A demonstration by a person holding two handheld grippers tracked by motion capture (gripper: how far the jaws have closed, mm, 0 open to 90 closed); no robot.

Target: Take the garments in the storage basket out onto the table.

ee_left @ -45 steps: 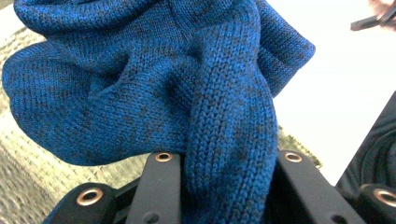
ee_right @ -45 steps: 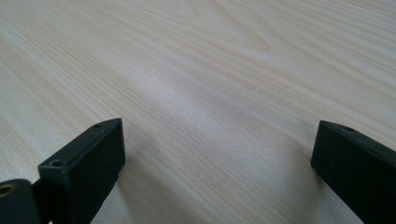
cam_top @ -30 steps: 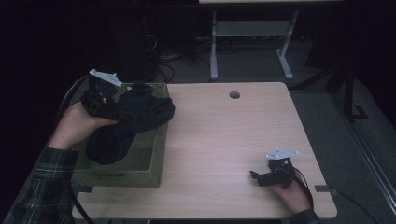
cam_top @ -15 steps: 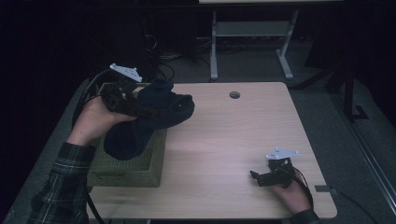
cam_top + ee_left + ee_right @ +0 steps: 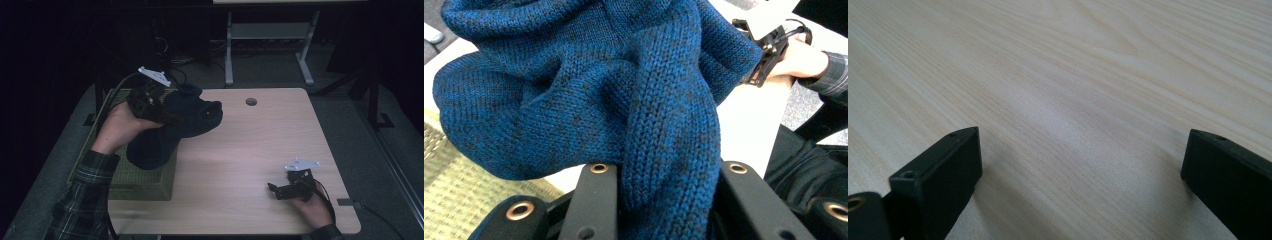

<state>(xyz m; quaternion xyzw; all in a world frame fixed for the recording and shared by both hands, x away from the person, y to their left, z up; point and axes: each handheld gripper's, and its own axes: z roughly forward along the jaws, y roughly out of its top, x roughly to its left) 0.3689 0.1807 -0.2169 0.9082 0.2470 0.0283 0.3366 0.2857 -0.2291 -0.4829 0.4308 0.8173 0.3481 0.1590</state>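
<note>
Up above the basket (image 5: 145, 175) at the desk's (image 5: 260, 150) left edge, left gripper (image 5: 165, 112) fingers clamp a sweater (image 5: 185, 117); right gripper (image 5: 280, 190) fingers gape empty near the front right corner.

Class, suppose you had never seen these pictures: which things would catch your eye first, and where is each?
First, the blue knit, bunched and lifted at the table's left, a fold of it clamped in the left claw. Under it, a green basket sits on the table's left edge. Far off at the near right corner, the right claw rests open on the bare wooden table.
</note>
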